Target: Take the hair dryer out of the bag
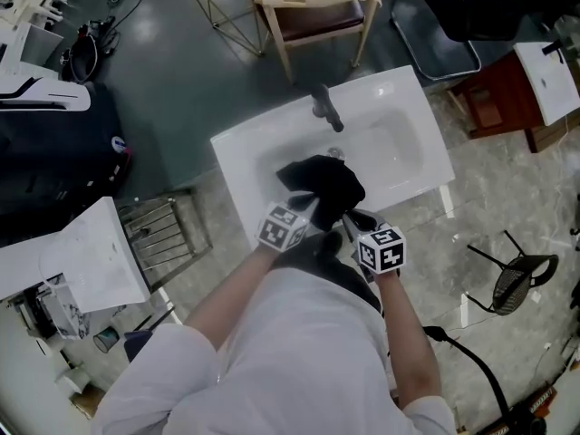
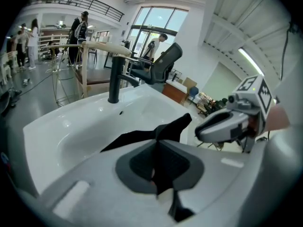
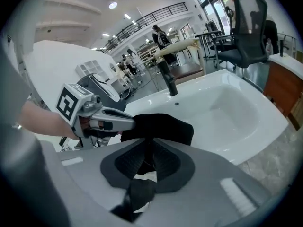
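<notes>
A black fabric bag (image 1: pixel 322 184) lies slumped over the front of the white sink (image 1: pixel 245 148). My left gripper (image 1: pixel 306 208) is at its near left edge and my right gripper (image 1: pixel 349 220) at its near right edge. In the left gripper view the left gripper (image 2: pixel 158 162) is shut on a fold of the bag (image 2: pixel 142 136), with the right gripper (image 2: pixel 222 126) close by on the right. In the right gripper view the right gripper (image 3: pixel 147 160) pinches the bag's black cloth (image 3: pixel 163 126), and a strap hangs below the pads. No hair dryer shows; the bag hides its contents.
A dark faucet (image 1: pixel 326 107) stands at the back of the basin. Behind the sink is a wooden chair (image 1: pixel 317 12). A wire rack (image 1: pixel 168 234) and a white block (image 1: pixel 77 256) sit to the left, and a black mesh stand (image 1: pixel 517 275) to the right.
</notes>
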